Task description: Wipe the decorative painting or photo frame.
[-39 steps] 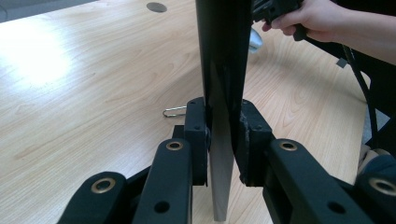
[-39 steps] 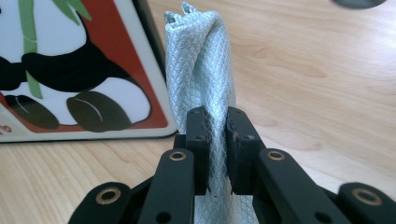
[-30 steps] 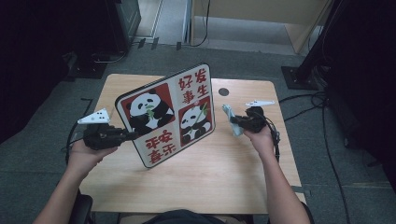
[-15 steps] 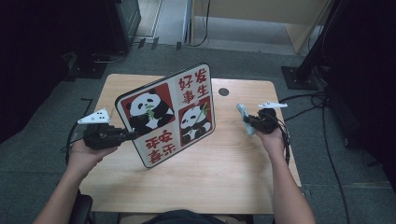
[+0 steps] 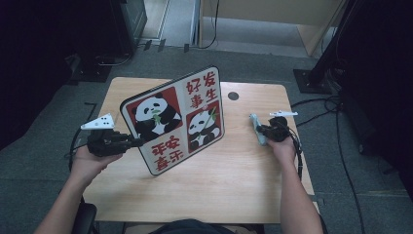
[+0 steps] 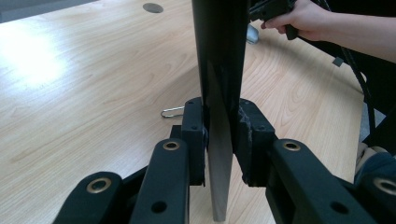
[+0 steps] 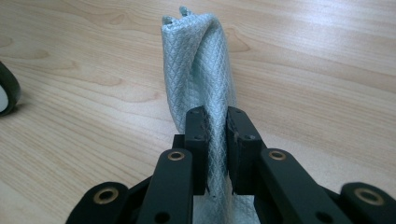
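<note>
A pale wooden tabletop (image 5: 214, 185) stands on a grey carpeted floor (image 5: 63, 107), with dark equipment and cables around it. Compared with a second ago, the right gripper (image 5: 269, 130) has moved away from the panda board (image 5: 174, 119) toward the right edge of the tabletop and sits lower, while the board and the left gripper (image 5: 127, 142) are where they were; the left jaws have just been opening slightly, with the board between them and the pads pressing it. The board is a flat rectangular panel with rounded corners, its face split into red and white quarters showing two pandas and red characters; it is held tilted above the left half of the tabletop, one lower corner near the surface. In the left gripper view its thin edge (image 6: 219, 93) runs upright between the two pads, clamped from both sides. The right jaws are clenched on a pale green cloth (image 7: 201, 70) with a diamond weave, bunched into a narrow upright fold; in the high view the cloth (image 5: 257, 127) lies close to the tabletop, well apart from the board. The left hand (image 5: 90, 163) grips its tool from below, forearm coming in from the lower left; the right hand (image 5: 285, 146) reaches forward along the right side, wrist roughly level
</note>
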Demonstrator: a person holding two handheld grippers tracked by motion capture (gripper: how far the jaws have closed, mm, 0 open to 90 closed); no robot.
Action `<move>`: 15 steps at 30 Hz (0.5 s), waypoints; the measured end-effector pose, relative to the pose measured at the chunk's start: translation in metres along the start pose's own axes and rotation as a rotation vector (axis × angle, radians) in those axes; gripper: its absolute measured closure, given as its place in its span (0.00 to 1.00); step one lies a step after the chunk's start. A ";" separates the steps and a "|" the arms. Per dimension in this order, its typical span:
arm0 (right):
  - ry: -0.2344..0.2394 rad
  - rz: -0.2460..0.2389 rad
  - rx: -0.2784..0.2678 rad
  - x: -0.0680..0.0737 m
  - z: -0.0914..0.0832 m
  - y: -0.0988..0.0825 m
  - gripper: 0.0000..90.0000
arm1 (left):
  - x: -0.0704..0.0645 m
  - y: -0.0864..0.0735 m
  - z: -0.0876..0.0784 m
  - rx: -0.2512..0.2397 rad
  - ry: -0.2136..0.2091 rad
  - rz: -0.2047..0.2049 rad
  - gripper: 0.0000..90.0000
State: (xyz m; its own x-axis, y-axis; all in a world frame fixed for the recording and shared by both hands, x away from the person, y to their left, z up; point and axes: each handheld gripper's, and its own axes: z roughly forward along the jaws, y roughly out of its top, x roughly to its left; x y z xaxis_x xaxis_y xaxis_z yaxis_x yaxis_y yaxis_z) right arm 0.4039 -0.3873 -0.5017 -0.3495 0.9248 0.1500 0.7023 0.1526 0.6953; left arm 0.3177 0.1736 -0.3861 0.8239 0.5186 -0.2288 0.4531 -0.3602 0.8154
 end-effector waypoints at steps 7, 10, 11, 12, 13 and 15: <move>0.001 0.001 -0.001 0.001 0.005 -0.003 0.83 | 0.000 0.000 0.002 0.010 0.000 0.003 0.81; 0.007 -0.002 -0.004 0.001 0.006 -0.004 0.82 | 0.000 0.000 0.002 0.008 -0.001 0.006 0.79; 0.013 0.007 -0.003 0.001 0.006 -0.004 0.80 | 0.000 0.000 0.002 0.008 -0.001 0.006 0.79; 0.015 0.008 -0.006 0.000 0.006 -0.004 0.79 | 0.000 0.000 0.002 0.007 0.000 0.005 0.78; 0.016 0.013 -0.007 0.000 0.005 -0.003 0.76 | 0.000 0.000 0.002 0.007 0.000 0.005 0.77; 0.023 0.016 -0.012 0.000 0.004 -0.002 0.71 | 0.000 0.000 0.002 0.005 -0.001 0.005 0.74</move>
State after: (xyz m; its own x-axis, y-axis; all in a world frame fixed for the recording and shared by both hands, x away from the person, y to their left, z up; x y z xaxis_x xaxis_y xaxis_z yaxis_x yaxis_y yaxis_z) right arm 0.4045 -0.3861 -0.5059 -0.3529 0.9188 0.1770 0.7001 0.1338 0.7014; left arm 0.3186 0.1725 -0.3875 0.8265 0.5160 -0.2252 0.4506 -0.3666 0.8140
